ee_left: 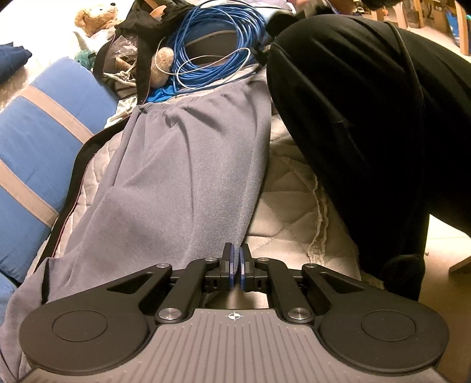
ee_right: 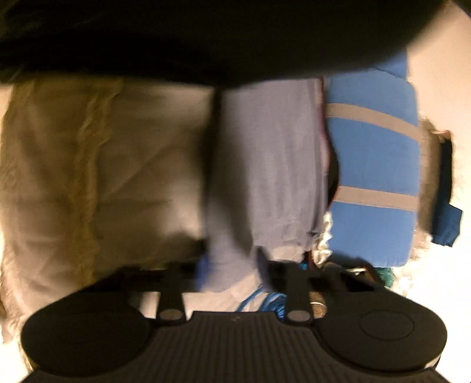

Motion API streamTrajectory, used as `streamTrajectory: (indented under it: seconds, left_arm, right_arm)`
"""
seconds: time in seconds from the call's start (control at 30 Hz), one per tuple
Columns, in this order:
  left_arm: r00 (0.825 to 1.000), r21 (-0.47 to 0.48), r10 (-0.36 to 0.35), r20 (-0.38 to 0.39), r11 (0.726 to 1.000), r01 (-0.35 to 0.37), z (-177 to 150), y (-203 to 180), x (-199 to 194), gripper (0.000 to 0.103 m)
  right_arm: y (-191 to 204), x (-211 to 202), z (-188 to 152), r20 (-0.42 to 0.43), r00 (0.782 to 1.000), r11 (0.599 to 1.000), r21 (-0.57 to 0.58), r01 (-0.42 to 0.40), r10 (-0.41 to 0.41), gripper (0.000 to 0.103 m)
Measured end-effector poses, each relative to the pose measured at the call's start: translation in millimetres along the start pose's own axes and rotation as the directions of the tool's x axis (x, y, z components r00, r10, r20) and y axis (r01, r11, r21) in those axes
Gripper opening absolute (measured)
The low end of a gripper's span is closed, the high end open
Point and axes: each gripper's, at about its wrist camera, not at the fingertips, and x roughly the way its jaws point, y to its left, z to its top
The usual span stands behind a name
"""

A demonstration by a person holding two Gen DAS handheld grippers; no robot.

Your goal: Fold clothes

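A grey fleece garment [ee_left: 176, 176] lies lengthwise on a pale quilted bed cover [ee_left: 294, 200]. My left gripper [ee_left: 236, 259] is shut on the garment's near right edge, with a thin fold of cloth pinched between the blue pads. In the blurred right wrist view the same garment [ee_right: 265, 153] runs away from me. Its bunched end sits between the fingers of my right gripper [ee_right: 232, 265], which stand wide apart. The blur hides whether the pads touch the cloth.
A person's black-clad leg [ee_left: 368, 117] leans against the bed on the right. A coil of blue cable [ee_left: 212, 53], a dark jacket [ee_left: 141, 26] and a teddy bear [ee_left: 94, 17] crowd the garment's far end. A blue striped cushion [ee_left: 35, 147] lies to its left.
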Motion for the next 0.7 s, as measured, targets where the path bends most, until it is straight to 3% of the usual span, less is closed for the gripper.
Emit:
streamTrajectory:
  seconds: [0.1, 0.33, 0.7]
  left_arm:
    - [0.999, -0.008, 0.001, 0.036, 1.0, -0.001, 0, -1, -5, 0.003]
    - [0.998, 0.001, 0.014, 0.061, 1.0, -0.014, 4, -5, -4, 0.003]
    - [0.998, 0.101, 0.062, 0.021, 0.993, -0.064, -6, -21, -3, 0.003]
  right_arm:
    - [1, -1, 2, -0.028, 1.0, 1.0, 0.015, 0.001, -0.001, 0.008]
    - [-15, -20, -12, -0.074, 0.994, 0.995, 0.071, -0.077, 0.082, 0.008]
    - [-11, -12, -12, -0.089, 0.99, 0.985, 0.143, -0.096, 0.109, 0.008]
